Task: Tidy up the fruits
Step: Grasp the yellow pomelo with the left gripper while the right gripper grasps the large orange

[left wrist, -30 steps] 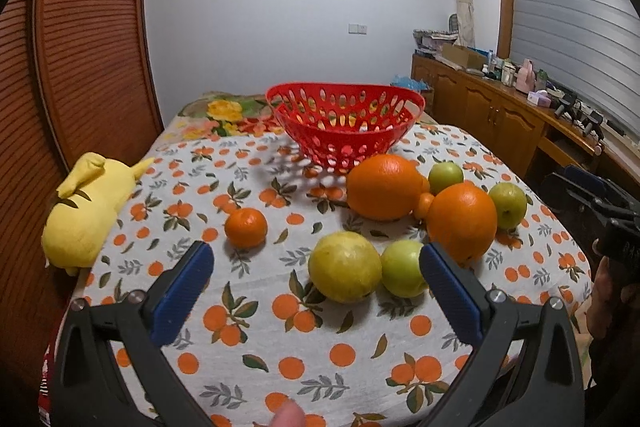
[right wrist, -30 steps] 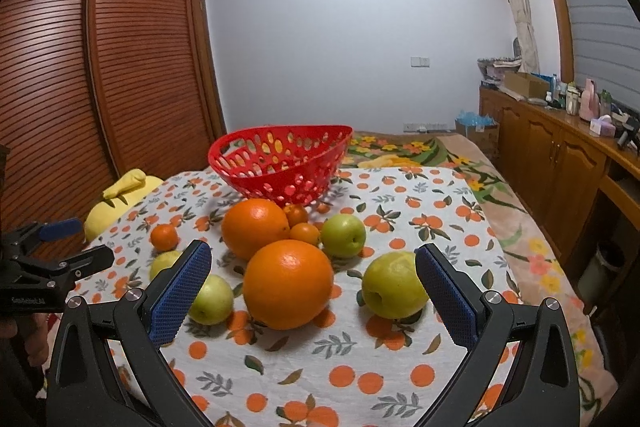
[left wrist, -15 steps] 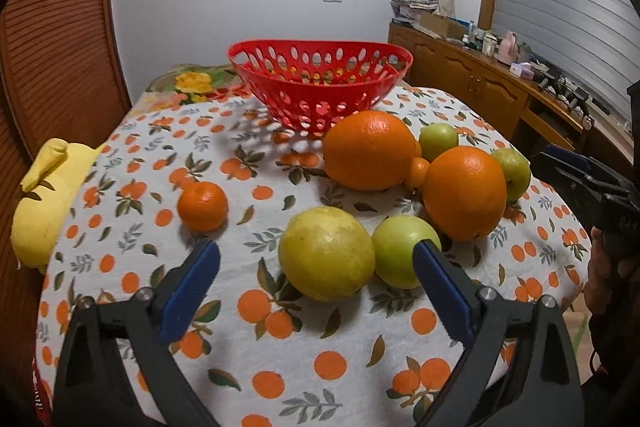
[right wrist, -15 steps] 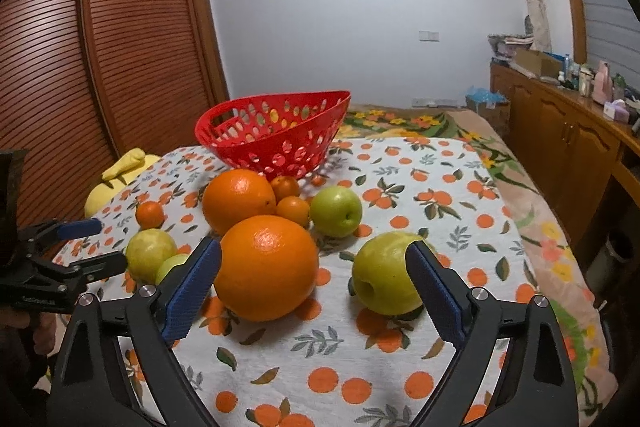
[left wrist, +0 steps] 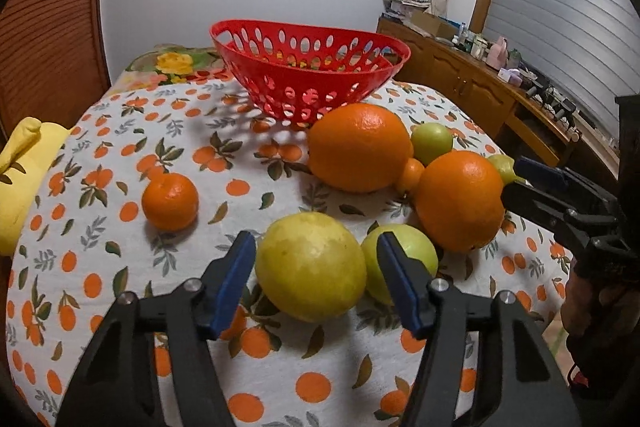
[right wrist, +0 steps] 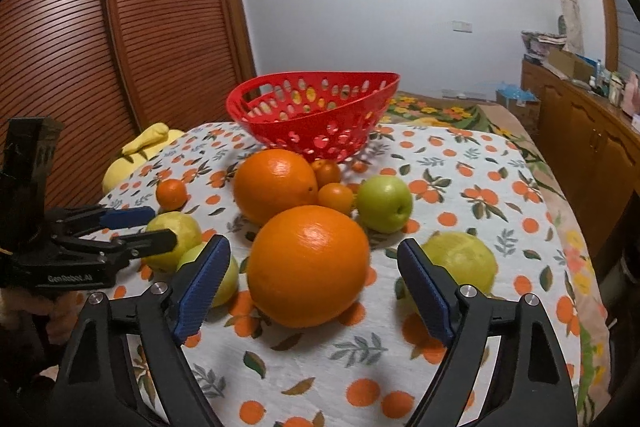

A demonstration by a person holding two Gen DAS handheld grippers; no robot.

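Observation:
A red basket (left wrist: 308,67) stands at the back of the table, also in the right wrist view (right wrist: 316,115). My left gripper (left wrist: 316,267) is open, its jaws on either side of a yellow-green fruit (left wrist: 310,271), close but with small gaps. A green apple (left wrist: 404,259) lies right of it. My right gripper (right wrist: 316,279) is open around a big orange (right wrist: 308,265) without touching. A second big orange (right wrist: 274,185), small oranges (right wrist: 336,197), a green apple (right wrist: 384,203) and a yellow-green fruit (right wrist: 460,261) lie around.
A small orange (left wrist: 170,201) lies alone at left. A yellow plush toy (left wrist: 20,171) sits at the table's left edge. The tablecloth (left wrist: 120,267) has an orange print. A wooden cabinet (right wrist: 592,147) runs along the right wall.
Both grippers have moved forward and lower toward the fruit. The left jaws have narrowed around the yellow-green fruit; the right jaws have narrowed around the big orange.

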